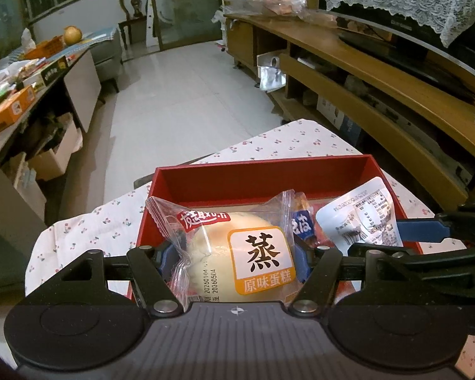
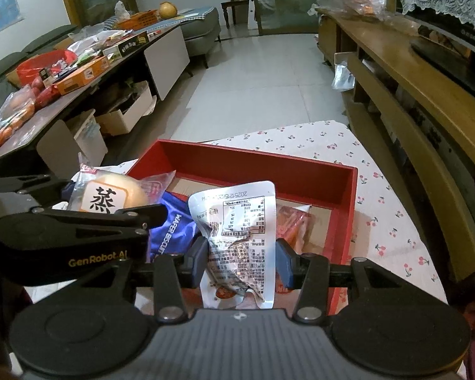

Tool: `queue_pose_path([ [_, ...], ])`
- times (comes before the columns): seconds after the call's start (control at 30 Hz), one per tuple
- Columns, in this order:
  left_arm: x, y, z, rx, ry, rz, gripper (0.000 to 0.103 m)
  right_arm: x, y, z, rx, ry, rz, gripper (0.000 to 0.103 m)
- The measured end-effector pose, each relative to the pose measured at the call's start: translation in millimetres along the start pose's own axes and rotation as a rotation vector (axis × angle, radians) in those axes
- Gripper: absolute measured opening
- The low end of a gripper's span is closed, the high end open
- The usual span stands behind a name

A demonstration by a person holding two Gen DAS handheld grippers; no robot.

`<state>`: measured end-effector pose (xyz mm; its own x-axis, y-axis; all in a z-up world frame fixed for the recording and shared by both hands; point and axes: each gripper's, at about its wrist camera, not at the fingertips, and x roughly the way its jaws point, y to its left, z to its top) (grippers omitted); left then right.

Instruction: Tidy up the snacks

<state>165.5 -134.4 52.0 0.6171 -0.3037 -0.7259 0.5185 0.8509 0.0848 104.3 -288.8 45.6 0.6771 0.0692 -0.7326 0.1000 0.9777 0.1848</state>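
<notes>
your left gripper (image 1: 237, 266) pinches the steamed cake packet (image 1: 237, 253) over the red box (image 1: 262, 171), while your right gripper (image 2: 240, 259), at its 3 o'clock, clamps the white pouch (image 2: 237, 231).

You face a pale tiled floor (image 1: 186, 101) running to a glass door (image 1: 186, 6) with a dark wooden chair (image 1: 134, 3) beside it. A long wooden TV cabinet (image 1: 380, 72) lines your right; a cluttered dark sideboard (image 2: 79, 76) lines your left.
</notes>
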Motion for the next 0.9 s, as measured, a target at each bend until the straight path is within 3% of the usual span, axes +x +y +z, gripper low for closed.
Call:
queue_pose_path([
  [0.9, 37, 5, 4, -0.007, 0.043, 0.055, 0.073, 44, -1, 12, -0.008, 0.045, -0.034, 0.052],
])
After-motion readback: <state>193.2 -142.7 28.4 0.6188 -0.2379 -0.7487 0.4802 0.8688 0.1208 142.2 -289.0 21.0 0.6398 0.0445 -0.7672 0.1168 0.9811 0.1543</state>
